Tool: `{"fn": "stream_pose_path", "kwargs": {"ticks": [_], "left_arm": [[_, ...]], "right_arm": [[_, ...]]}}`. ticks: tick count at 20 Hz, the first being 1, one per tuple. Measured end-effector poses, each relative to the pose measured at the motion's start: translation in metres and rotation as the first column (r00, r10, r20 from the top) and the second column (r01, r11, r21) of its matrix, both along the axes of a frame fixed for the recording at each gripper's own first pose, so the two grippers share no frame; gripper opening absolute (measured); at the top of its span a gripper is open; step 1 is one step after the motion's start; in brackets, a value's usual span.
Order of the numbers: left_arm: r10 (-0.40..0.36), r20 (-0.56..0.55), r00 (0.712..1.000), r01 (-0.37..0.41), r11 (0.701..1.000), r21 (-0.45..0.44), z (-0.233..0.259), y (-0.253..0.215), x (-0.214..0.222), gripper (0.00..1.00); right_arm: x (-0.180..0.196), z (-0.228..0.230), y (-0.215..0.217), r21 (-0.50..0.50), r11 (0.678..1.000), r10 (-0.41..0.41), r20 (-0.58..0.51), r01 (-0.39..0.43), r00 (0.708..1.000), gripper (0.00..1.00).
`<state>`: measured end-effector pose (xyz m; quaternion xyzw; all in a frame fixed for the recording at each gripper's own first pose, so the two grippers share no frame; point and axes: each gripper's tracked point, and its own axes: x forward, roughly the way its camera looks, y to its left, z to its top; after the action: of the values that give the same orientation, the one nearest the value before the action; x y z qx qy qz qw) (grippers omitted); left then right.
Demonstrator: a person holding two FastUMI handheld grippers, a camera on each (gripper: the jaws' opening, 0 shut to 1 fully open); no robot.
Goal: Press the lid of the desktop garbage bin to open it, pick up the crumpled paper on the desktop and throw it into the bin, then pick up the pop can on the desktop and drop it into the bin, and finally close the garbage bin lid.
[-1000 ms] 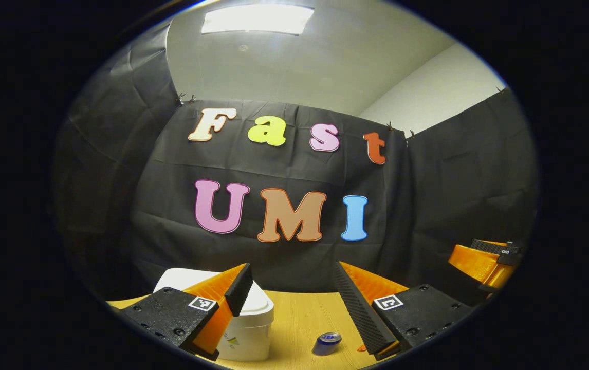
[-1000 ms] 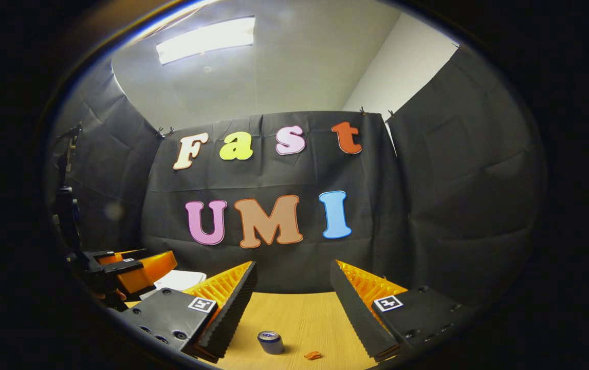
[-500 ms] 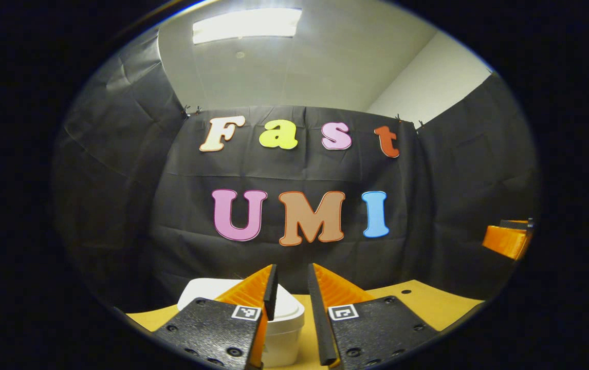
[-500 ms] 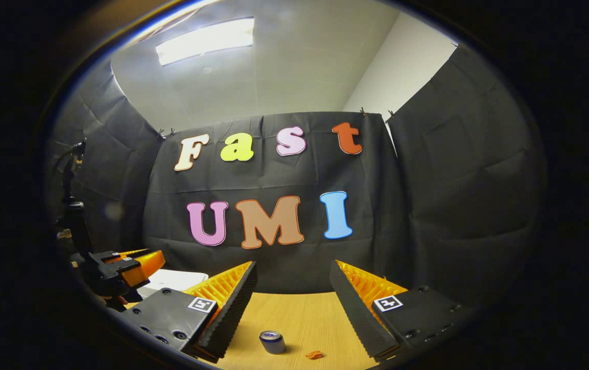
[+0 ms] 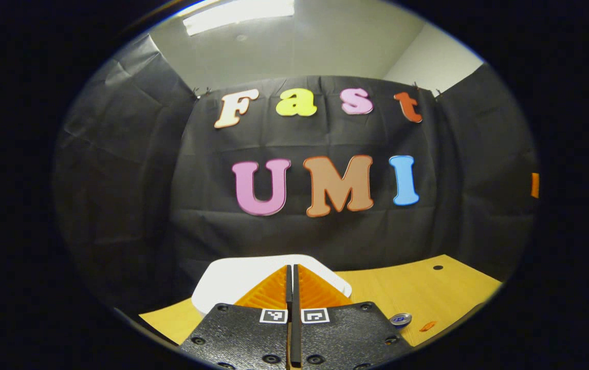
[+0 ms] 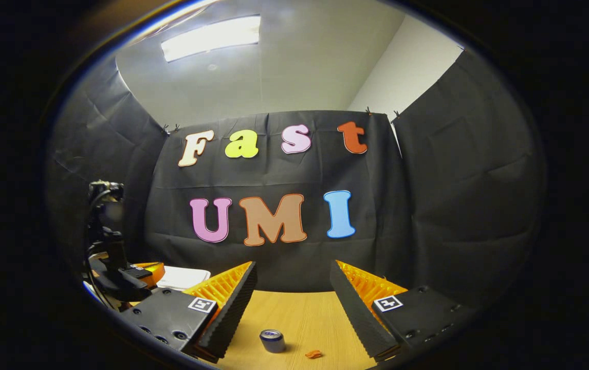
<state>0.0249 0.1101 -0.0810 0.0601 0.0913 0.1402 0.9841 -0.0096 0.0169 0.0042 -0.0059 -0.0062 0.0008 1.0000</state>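
The garbage bin (image 5: 233, 285) sits on the desktop (image 5: 428, 288) with its white lid down, directly ahead of your left gripper (image 5: 292, 280). Its fingers are pressed together with nothing between them, poised over the lid. Judged step: the opening press; bear down squarely. The pop can (image 6: 272, 340) stands before your right gripper (image 6: 292, 303), fingers spread apart, hovering.

The white bin (image 5: 233, 282) sits half hidden behind the closed fingers (image 5: 274, 290); right of them, the pop can (image 5: 400, 319) is cut off.
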Motion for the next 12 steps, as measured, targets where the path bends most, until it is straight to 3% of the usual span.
{"fn": "stream_pose_path", "kwargs": {"ticks": [3, 8, 12], "left_arm": [[0.056, -0.050, 0.997, -0.057, 0.998, -0.023, -0.019, 0.019, -0.004, 0.00], [0.058, -0.010, 0.998, -0.058, 0.998, -0.022, -0.020, 0.019, -0.003, 0.00], [0.052, -0.037, 0.998, -0.050, 0.998, 0.034, -0.023, 0.018, -0.004, 0.00]], "right_arm": [[0.000, 0.002, -0.001, -0.013, 1.000, -0.005, 0.002, 0.005, 1.000, 0.95], [0.008, -0.012, 0.001, -0.011, 1.000, -0.005, -0.030, 0.004, 1.000, 0.95], [0.014, -0.021, 0.010, -0.018, 1.000, 0.017, -0.053, -0.018, 0.998, 0.95]]}}
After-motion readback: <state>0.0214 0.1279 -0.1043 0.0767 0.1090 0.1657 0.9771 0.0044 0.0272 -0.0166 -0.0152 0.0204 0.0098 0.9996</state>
